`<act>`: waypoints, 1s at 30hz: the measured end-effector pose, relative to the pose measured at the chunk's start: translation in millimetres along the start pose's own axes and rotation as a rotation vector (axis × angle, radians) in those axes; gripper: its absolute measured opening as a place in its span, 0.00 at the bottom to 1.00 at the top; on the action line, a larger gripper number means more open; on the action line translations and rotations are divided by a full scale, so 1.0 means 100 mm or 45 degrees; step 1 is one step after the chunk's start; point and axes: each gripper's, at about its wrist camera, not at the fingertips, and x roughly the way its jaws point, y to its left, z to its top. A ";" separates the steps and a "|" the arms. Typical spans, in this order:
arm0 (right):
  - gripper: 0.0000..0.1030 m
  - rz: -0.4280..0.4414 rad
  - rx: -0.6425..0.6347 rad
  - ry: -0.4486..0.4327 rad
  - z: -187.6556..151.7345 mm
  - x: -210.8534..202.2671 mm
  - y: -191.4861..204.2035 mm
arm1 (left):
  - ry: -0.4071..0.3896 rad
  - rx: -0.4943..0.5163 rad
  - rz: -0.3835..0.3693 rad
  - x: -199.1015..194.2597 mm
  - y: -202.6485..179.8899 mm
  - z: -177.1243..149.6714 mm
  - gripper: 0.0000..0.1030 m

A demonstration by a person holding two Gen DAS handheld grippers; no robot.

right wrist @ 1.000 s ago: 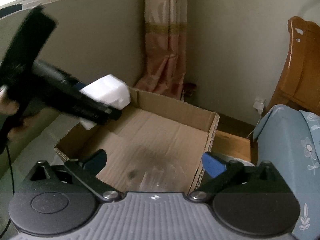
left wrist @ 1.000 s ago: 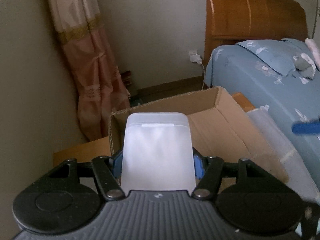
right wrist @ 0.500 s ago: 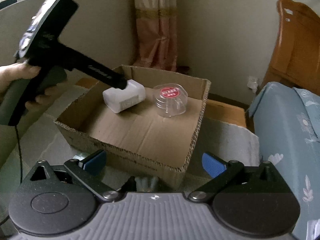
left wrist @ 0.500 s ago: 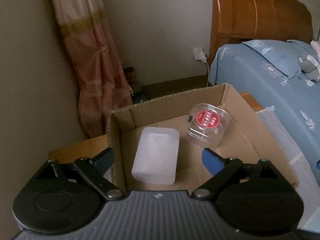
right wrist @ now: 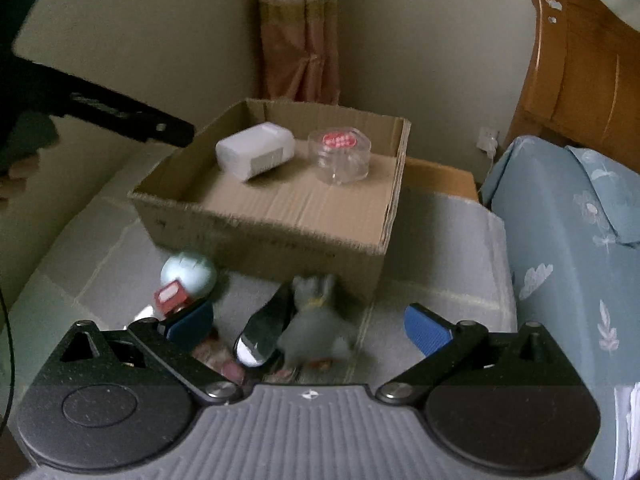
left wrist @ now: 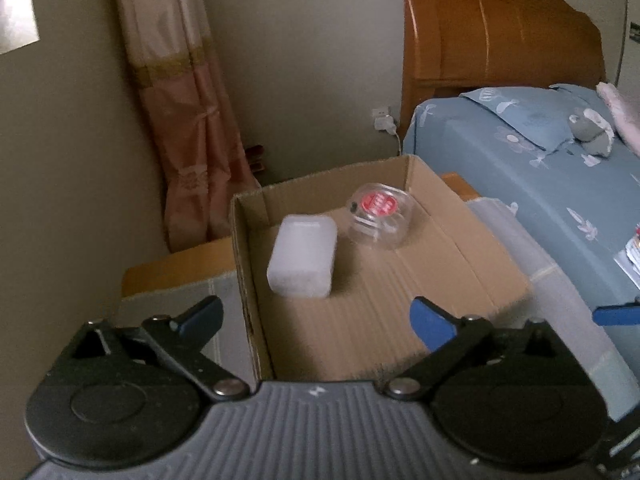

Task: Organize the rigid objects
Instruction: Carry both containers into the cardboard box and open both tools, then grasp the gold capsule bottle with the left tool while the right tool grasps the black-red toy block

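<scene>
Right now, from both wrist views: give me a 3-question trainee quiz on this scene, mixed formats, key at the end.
1. True or false: the white plastic container lies inside the cardboard box.
2. Multiple choice: beside it in the box is A) a clear round jar with a red label on its lid, B) a mug, C) a book.
3. Short answer: is anything between the left gripper fingers?

Key: 1 true. 2 A. 3 No; its jaws are opening, with nothing between them. The right gripper is also open and grips nothing, above a grey plush toy on the cloth outside the box.
</scene>
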 end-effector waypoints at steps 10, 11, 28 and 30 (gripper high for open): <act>1.00 -0.033 0.047 0.015 -0.39 0.03 0.17 | -0.031 -0.082 0.012 -0.23 -0.14 -0.84 0.97; 1.00 -0.039 0.051 0.021 -0.41 0.06 0.18 | -0.029 -0.090 0.020 -0.23 -0.14 -0.91 0.97; 1.00 -0.004 0.134 0.055 -0.67 0.09 0.26 | 0.033 -0.120 0.040 -0.42 -0.26 -1.62 0.97; 1.00 0.004 0.134 0.058 -0.72 0.05 0.28 | 0.034 -0.087 0.043 -0.43 -0.29 -1.65 0.97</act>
